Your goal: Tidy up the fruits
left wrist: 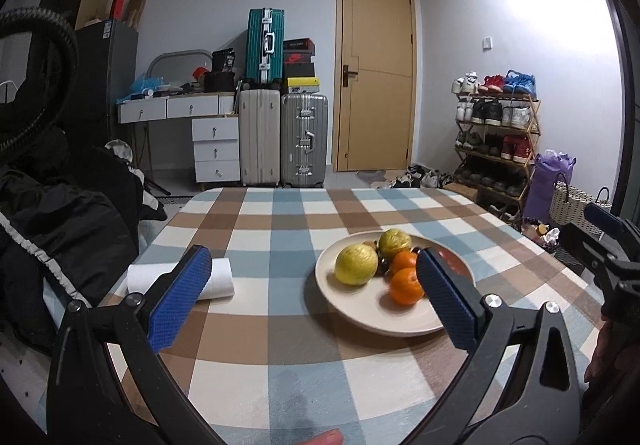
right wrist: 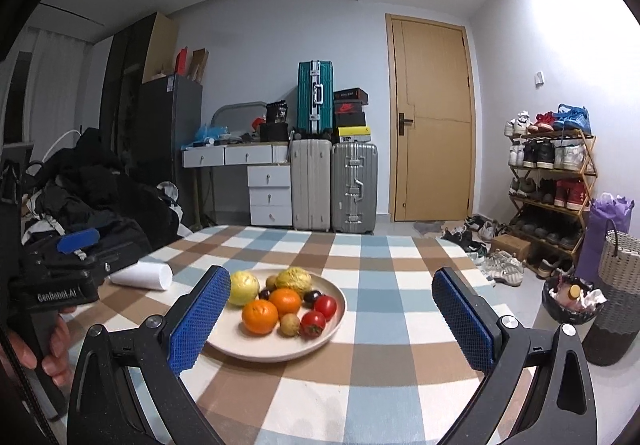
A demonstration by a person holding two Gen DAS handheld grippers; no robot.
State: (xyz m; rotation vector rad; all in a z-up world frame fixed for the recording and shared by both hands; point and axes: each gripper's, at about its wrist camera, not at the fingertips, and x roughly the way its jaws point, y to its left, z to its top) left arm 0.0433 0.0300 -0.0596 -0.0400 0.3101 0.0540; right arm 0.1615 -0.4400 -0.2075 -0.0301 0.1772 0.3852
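A cream plate (right wrist: 256, 349) (left wrist: 360, 309) rests on the checked tablecloth. On it lie two yellow-green fruits (right wrist: 243, 287) (left wrist: 356, 265), two oranges (right wrist: 260, 316) (left wrist: 406, 287), two red tomatoes (right wrist: 313, 324), small brown fruits (right wrist: 289, 324) and dark plums (right wrist: 312, 297). My left gripper (left wrist: 314, 297) is open, its right finger in front of the plate's right side, nothing between the pads. My right gripper (right wrist: 332, 321) is open too, hovering near the plate's right side, its left finger overlapping the plate's left rim. Each gripper shows at the edge of the other's view.
A white paper roll (left wrist: 218, 279) (right wrist: 142, 275) lies on the table (right wrist: 380, 285) to the left of the plate. Dark clothing (left wrist: 60, 229) is piled off the table's left edge. Suitcases, drawers, a door and a shoe rack (right wrist: 552, 181) stand beyond.
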